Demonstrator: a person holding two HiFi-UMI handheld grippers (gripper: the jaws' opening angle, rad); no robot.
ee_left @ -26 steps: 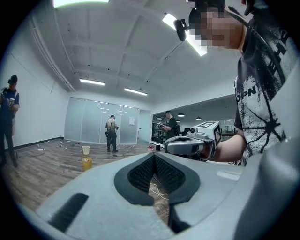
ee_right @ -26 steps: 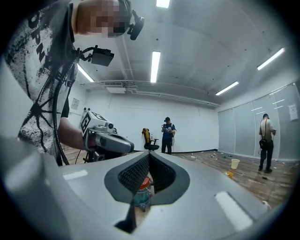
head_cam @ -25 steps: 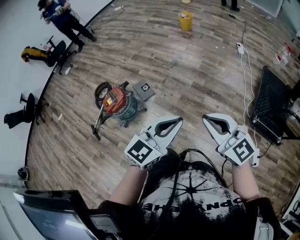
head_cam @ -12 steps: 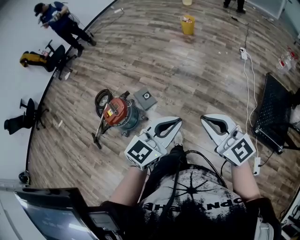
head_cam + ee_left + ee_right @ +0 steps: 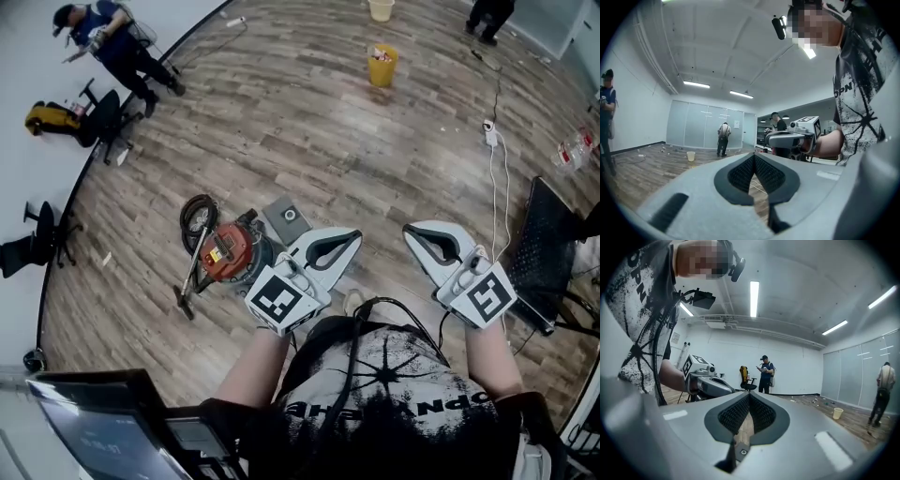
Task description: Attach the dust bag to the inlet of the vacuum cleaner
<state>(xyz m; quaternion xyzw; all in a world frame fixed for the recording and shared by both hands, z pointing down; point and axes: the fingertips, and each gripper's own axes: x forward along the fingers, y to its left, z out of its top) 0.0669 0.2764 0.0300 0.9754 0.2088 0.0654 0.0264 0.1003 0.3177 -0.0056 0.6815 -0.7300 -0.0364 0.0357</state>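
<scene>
Wood-plank floor (image 5: pixel 309 131), curved white wall (image 5: pixel 28 169), vacuum cleaner (image 5: pixel 227 253), yellow bucket (image 5: pixel 382 66) beyond.

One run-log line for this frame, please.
stage: pre-contact | left tongs: shut, empty | right tongs: shut, empty | vacuum cleaner: on floor, untouched | grey square piece: beside it

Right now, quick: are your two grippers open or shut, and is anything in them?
Left gripper: shut, holding nothing.
Right gripper: shut, holding nothing.
</scene>
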